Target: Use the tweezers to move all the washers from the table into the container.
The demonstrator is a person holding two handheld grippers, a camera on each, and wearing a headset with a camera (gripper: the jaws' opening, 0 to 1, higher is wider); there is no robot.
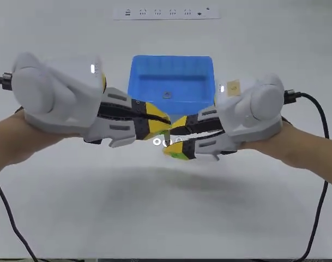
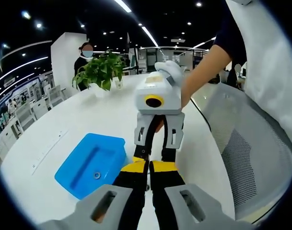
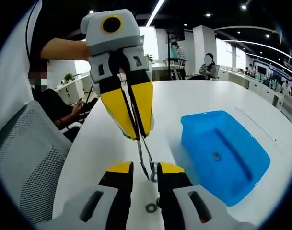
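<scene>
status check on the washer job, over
Left gripper shut on tweezers, tips down between open jaws of right gripper. One washer in container, loose washer on table by the tips. Path to container looks open.

Strip lights [image 2: 146, 34] overhead throw bright, even light on my white table [image 1: 166, 218], which is nearly washed out in the head view, with one soft grey shadow. Both gripper views bulge and curve at the edges, and the hall behind looks dim.

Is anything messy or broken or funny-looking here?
No, nothing stands out. The blue plastic container sits upright with one small metal washer inside, more washers lie on the white table, and the left gripper holds the thin metal tweezers.
</scene>
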